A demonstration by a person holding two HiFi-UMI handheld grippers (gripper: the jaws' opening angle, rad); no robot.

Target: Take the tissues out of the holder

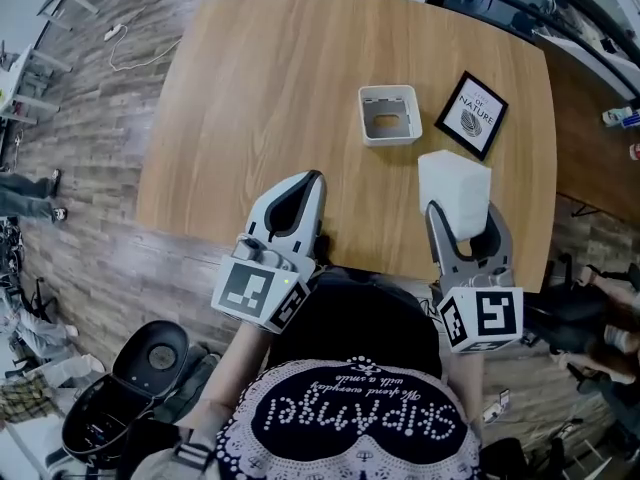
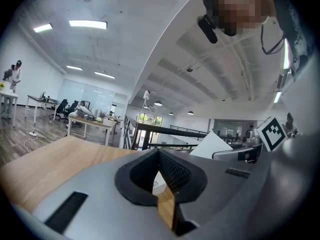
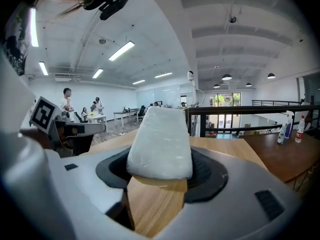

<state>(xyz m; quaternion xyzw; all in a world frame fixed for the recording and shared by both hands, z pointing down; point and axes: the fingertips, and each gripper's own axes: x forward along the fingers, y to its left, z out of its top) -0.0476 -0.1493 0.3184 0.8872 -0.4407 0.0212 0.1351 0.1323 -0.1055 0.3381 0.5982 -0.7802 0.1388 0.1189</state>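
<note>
The white tissue holder (image 1: 390, 115) stands on the wooden table (image 1: 260, 88), right of its middle, and its top opening looks hollow. A thick white stack of tissues (image 1: 455, 193) is off the holder, near the table's front right edge. My right gripper (image 1: 466, 218) is shut on that stack, and in the right gripper view the tissues (image 3: 162, 139) fill the span between the right gripper's (image 3: 160, 171) jaws. My left gripper (image 1: 312, 182) rests low over the front edge, shut with nothing in it. In the left gripper view the left gripper (image 2: 162, 176) shows only a narrow slit, with the tissues (image 2: 210, 145) off to the right.
A black-framed picture (image 1: 471, 114) lies right of the holder. A darker table (image 1: 590, 118) with bottles (image 1: 620, 116) adjoins on the right. A black bin (image 1: 150, 358) sits on the floor at lower left. People stand in the far background.
</note>
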